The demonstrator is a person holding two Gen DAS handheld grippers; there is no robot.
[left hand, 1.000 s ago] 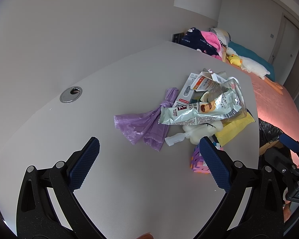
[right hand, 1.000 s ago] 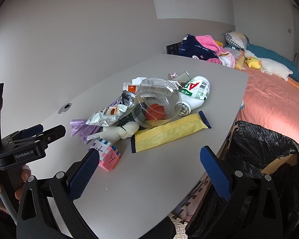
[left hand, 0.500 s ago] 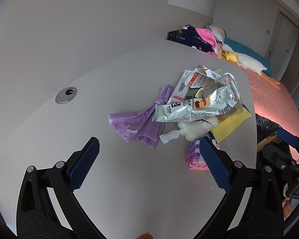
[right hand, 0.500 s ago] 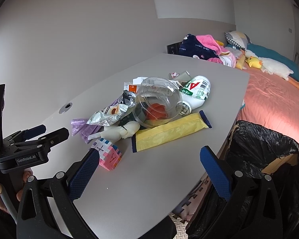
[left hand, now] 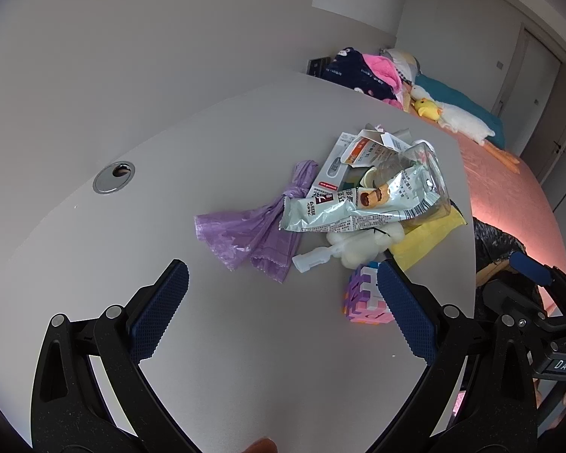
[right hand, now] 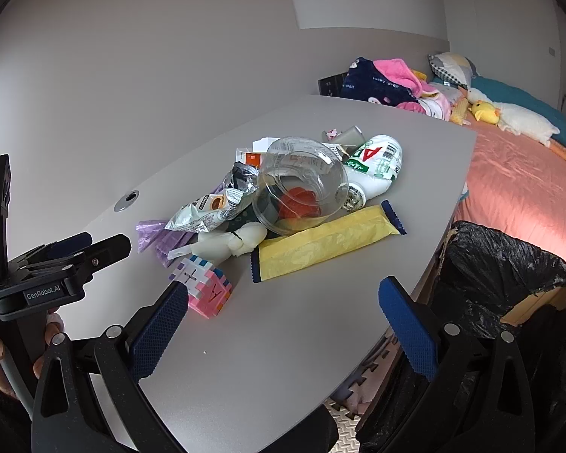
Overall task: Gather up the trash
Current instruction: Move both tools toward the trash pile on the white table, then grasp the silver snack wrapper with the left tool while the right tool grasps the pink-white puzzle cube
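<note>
Since a second ago, both viewpoints have eased back slightly; the trash pile sits a little further off.

Left wrist view: left gripper [left hand: 279, 302], tongs spread wide, empty, above bare table [left hand: 169, 196]. Ahead: purple bag [left hand: 253, 230], silver-green wrapper [left hand: 358, 207], white squeezed tube [left hand: 343, 251], foam cube [left hand: 364, 302] beside the right finger.

Right wrist view: right gripper [right hand: 283, 324], tongs wide, empty. Pile mid-table: clear bowl [right hand: 302, 185], white bottle [right hand: 377, 162], yellow wrapper [right hand: 320, 243]. Black-lined bin [right hand: 509, 283] stands beside the table's near edge.

Handling note, as judgement: take outer, loose items first; pinch flat wrappers at a raised edge; carry straight over the bin.
</note>
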